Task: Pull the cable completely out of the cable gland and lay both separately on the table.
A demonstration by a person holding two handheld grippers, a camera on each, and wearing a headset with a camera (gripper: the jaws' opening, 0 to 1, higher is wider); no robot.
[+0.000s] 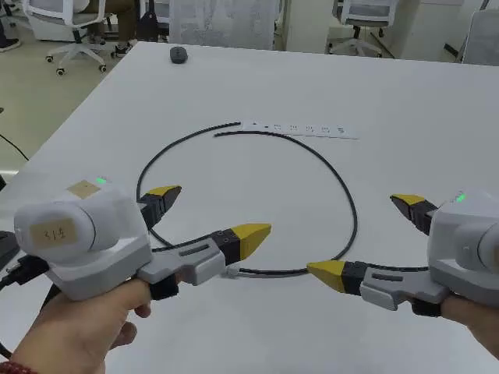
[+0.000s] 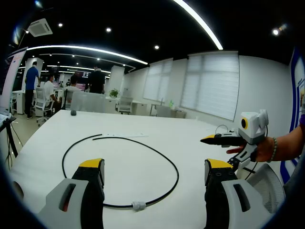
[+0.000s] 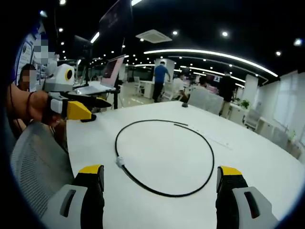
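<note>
A black cable (image 1: pixel 352 204) lies in a wide loop on the white table (image 1: pixel 405 101). A small white cable gland (image 1: pixel 231 272) sits on the cable at the near side of the loop, and the cable runs through it. My left gripper (image 1: pixel 210 214) hovers open just above the gland, holding nothing. My right gripper (image 1: pixel 368 235) hovers open to the right of the loop, also holding nothing. In the left gripper view the gland (image 2: pixel 138 205) lies low between the open jaws of my left gripper (image 2: pixel 155 167). The right gripper view has the gland (image 3: pixel 119 161) on the loop's left side.
A white power strip (image 1: pixel 300 129) lies just beyond the cable's two ends. A dark mouse (image 1: pixel 178 53) rests near the far edge. Office chairs (image 1: pixel 74 23) stand past the table, and people stand in the background. The table's left edge runs close to my left hand.
</note>
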